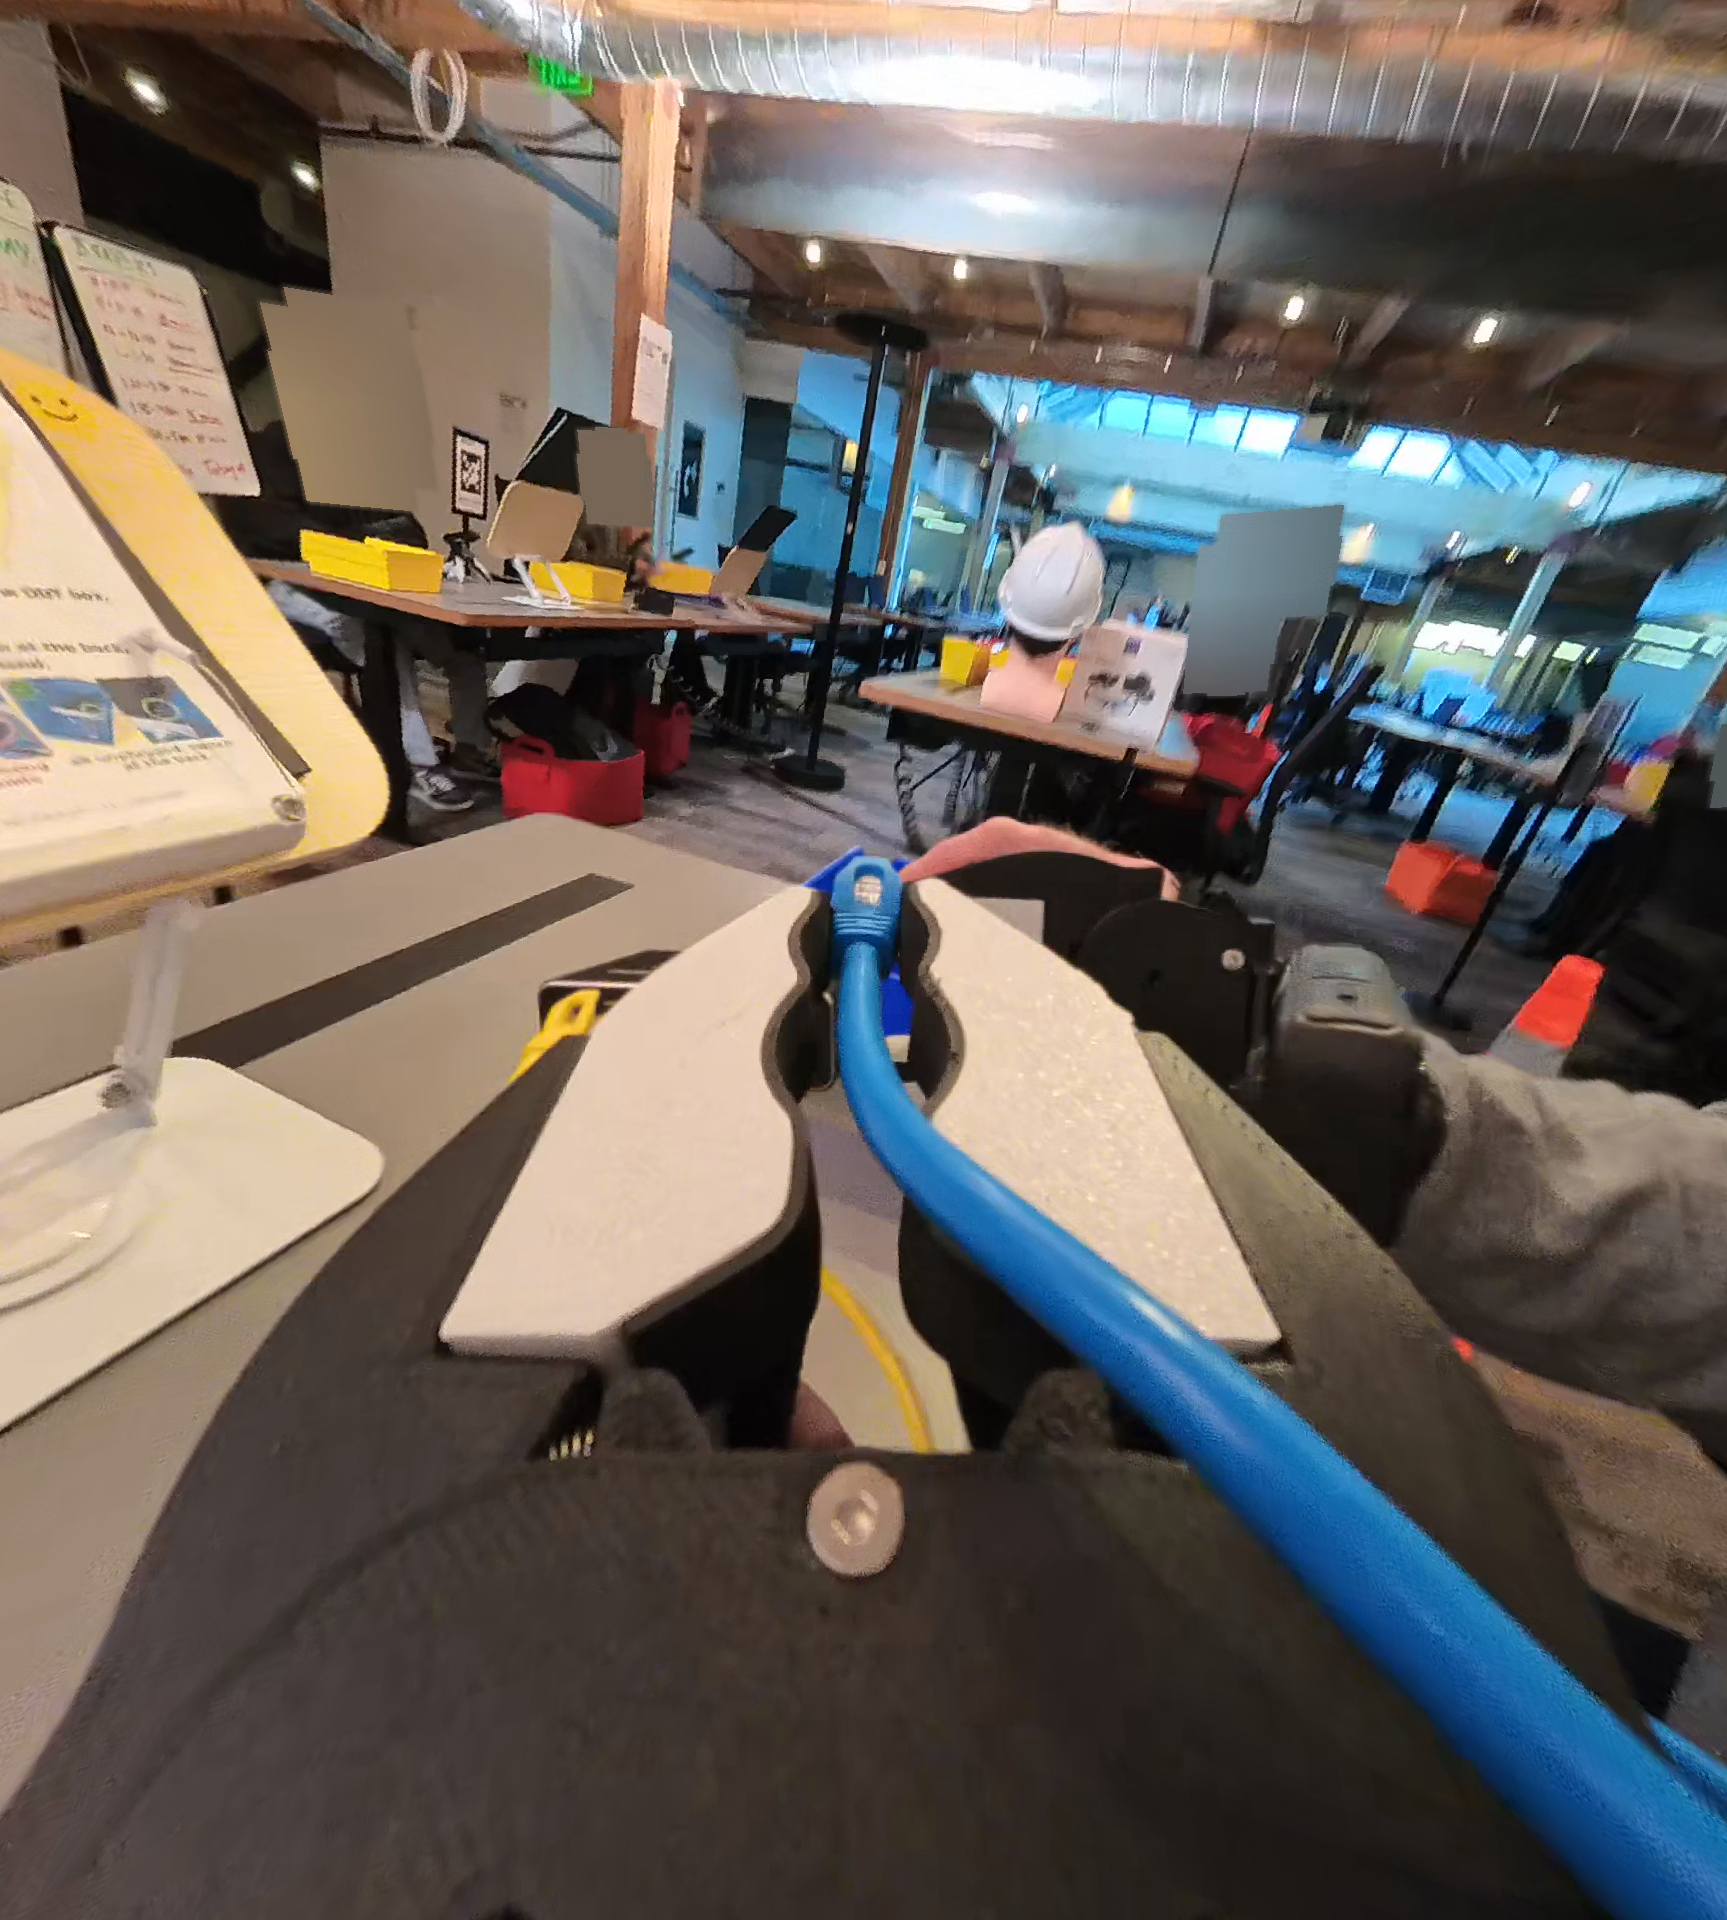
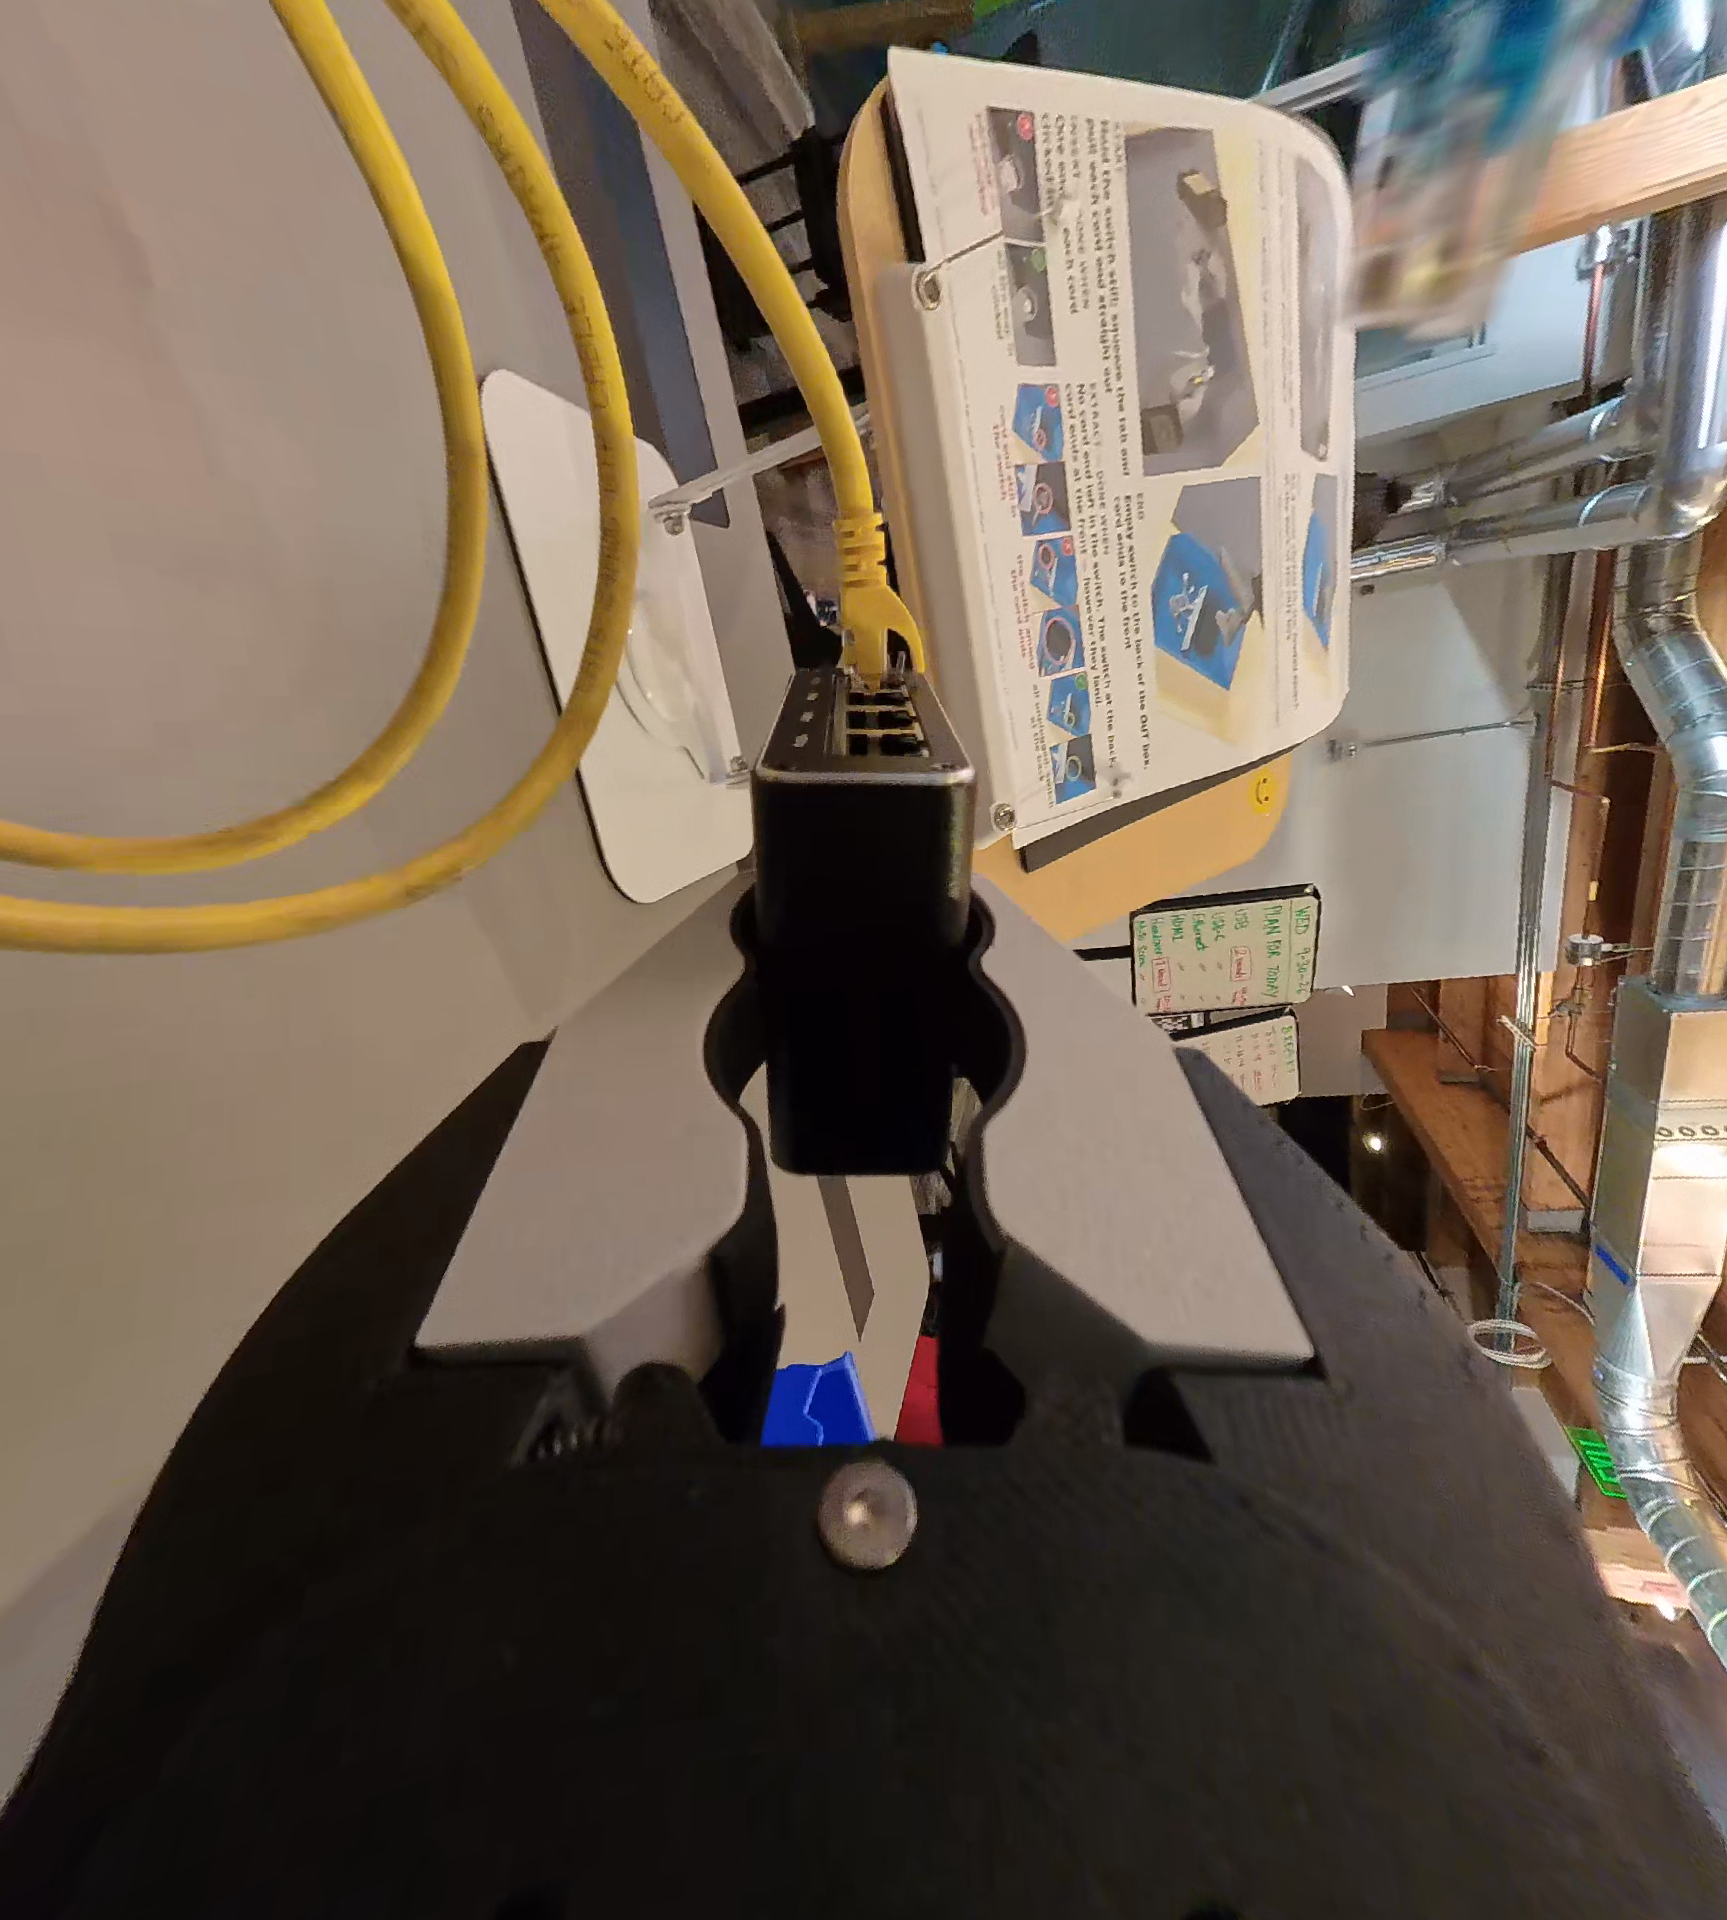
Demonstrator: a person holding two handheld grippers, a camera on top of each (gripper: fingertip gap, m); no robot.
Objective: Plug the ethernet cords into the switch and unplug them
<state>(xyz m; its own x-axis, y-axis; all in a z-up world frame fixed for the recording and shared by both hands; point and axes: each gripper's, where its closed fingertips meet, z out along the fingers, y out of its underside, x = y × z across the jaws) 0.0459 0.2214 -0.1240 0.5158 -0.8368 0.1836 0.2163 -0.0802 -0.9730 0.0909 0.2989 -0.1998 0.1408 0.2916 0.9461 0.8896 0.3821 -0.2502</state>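
In the left wrist view my left gripper (image 1: pixel 864 925) is shut on the blue ethernet cord (image 1: pixel 1129 1278) just behind its plug (image 1: pixel 867 896), which sticks out past the fingertips. The cord trails back to the lower right. In the right wrist view, which is rolled sideways, my right gripper (image 2: pixel 864 935) is shut on the black switch (image 2: pixel 861 935) and holds it off the table, its port face (image 2: pixel 869 727) pointing away. A yellow ethernet cord (image 2: pixel 568 395) is plugged into a far port by its plug (image 2: pixel 874 634) and loops over the table. The right gripper also shows at right in the left wrist view (image 1: pixel 1254 997).
A grey table (image 1: pixel 38 1558) with a black strip (image 1: pixel 402 977) lies below. An instruction sheet on a clear stand (image 1: pixel 80 665) with a white base (image 1: pixel 132 1226) stands at left; it also shows in the right wrist view (image 2: pixel 1129 416). A grey sleeve (image 1: pixel 1617 1247) is at right. Desks and people fill the room behind. Across from one pair of fingers to the other is roughly 12 centimetres.
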